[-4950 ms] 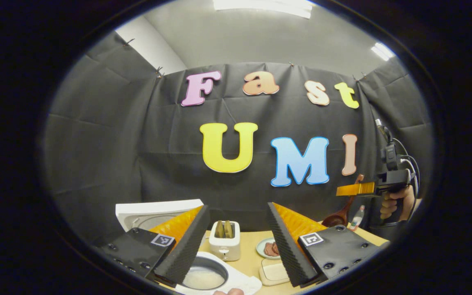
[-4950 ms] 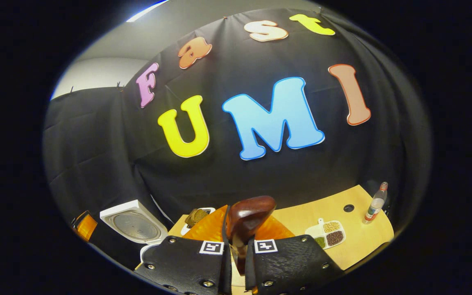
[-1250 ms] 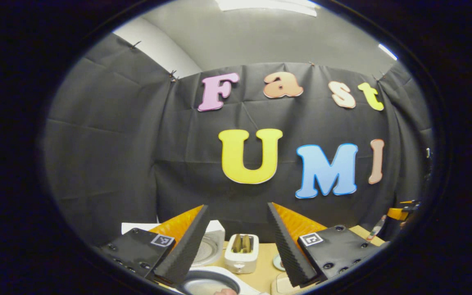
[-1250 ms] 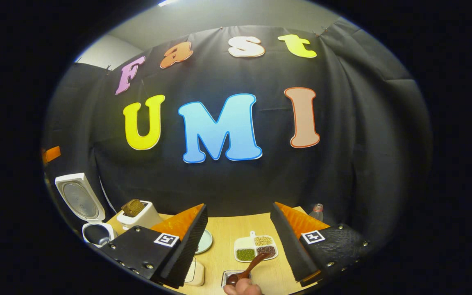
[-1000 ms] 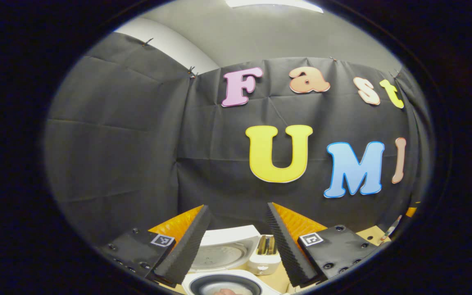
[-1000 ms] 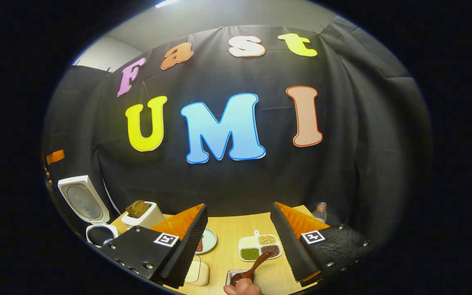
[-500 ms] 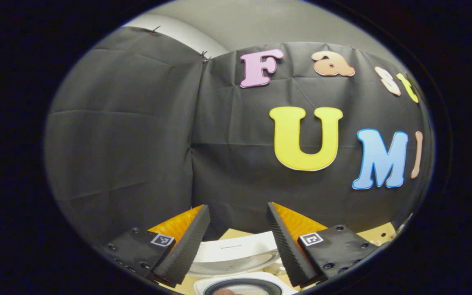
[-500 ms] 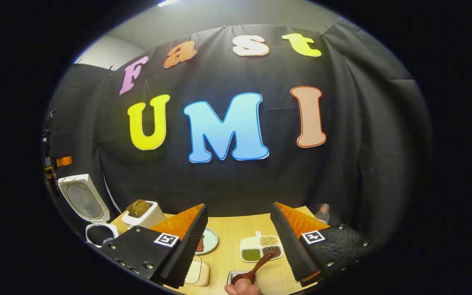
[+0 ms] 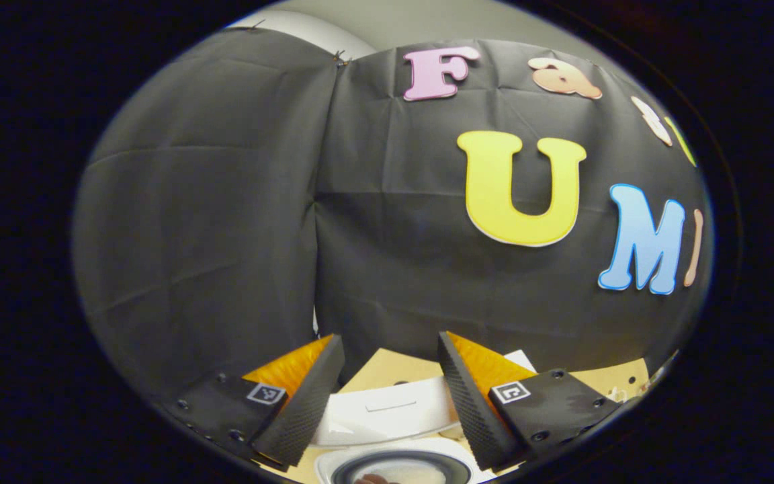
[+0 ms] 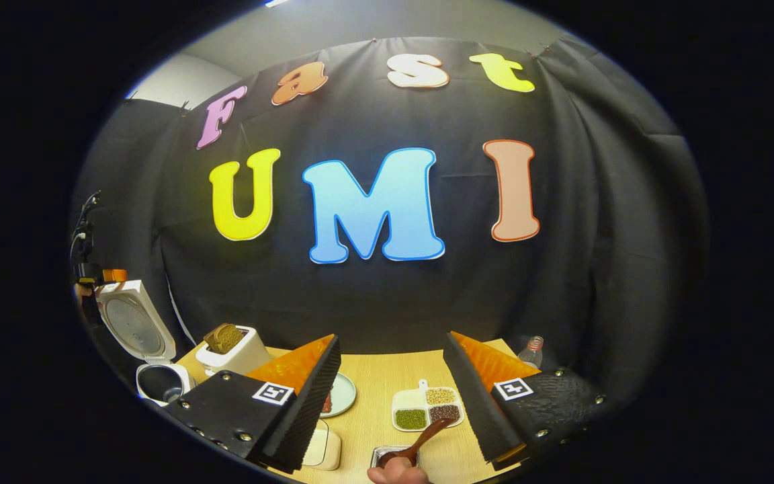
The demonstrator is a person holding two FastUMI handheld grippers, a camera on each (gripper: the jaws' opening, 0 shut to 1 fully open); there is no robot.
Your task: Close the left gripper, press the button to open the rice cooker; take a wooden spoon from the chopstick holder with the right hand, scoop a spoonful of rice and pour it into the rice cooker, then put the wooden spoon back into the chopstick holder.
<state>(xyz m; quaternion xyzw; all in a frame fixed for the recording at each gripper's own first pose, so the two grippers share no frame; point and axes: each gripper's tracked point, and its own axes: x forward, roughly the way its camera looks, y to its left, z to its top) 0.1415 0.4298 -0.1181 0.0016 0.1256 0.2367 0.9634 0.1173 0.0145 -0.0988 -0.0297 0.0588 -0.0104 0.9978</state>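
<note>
In the left gripper view, my left gripper [image 9: 387, 396] is open, and the white rice cooker's raised lid [image 9: 387, 411] shows between its fingers. The cooker's open pot [image 9: 394, 465] lies just below. In the right gripper view, my right gripper [image 10: 390, 403] is open with nothing between its fingers. The dark wooden spoon [image 10: 425, 433] leans in the metal chopstick holder [image 10: 381, 457] on the table below it. The rice cooker [image 10: 135, 326] stands open at the far left, with the left gripper [image 10: 111, 275] above it.
On the wooden table [image 10: 373, 423] stand a white toaster [image 10: 232, 349] with bread, a small plate [image 10: 343, 395], a divided dish of grains [image 10: 427, 407], a white box [image 10: 325, 449] and a bottle [image 10: 530, 351]. A fingertip [image 10: 397, 476] shows at the bottom edge.
The right gripper has let go of the spoon, which now leans in the holder. The left gripper has swung left and tipped down over the open cooker. The right gripper has barely moved lately.
</note>
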